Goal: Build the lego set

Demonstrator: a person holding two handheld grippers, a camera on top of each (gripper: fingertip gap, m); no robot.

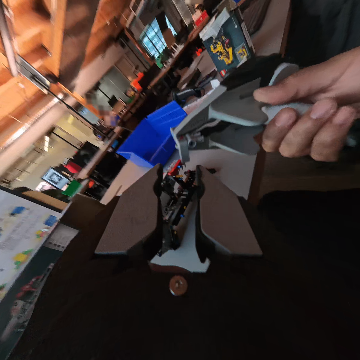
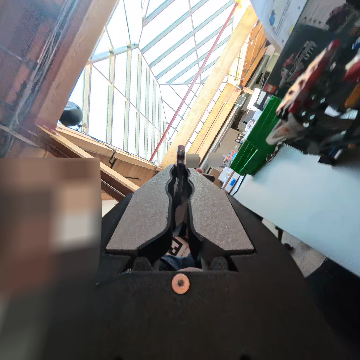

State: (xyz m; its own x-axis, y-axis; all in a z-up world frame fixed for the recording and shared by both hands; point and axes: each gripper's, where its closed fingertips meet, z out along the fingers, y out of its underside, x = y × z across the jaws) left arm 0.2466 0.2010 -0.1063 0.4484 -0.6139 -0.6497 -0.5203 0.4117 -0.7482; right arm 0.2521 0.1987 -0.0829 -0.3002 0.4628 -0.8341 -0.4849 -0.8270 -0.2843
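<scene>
My left gripper (image 1: 179, 171) is shut on a black Lego model (image 1: 175, 202) with red and blue parts, which sits between its two dark fingers over the white table (image 1: 224, 167). The right gripper (image 1: 180, 139), held by a hand (image 1: 303, 120), comes in from the right just above the model. It is shut on a small grey Lego piece (image 1: 184, 150) that hangs close over the model's far end. In the right wrist view my right gripper (image 2: 180, 169) pinches this piece (image 2: 180, 155), which sticks out past the tips. The blurred model (image 2: 311, 101) is at the upper right.
A blue bin (image 1: 152, 140) stands behind the model. A green bin (image 2: 253, 140) sits on the white table (image 2: 292, 194). A dark Lego box (image 1: 228, 44) is at the back, an instruction sheet (image 1: 19, 233) at the left, and another dark box (image 2: 292, 58) behind the model. The grippers are tip to tip, or close to it.
</scene>
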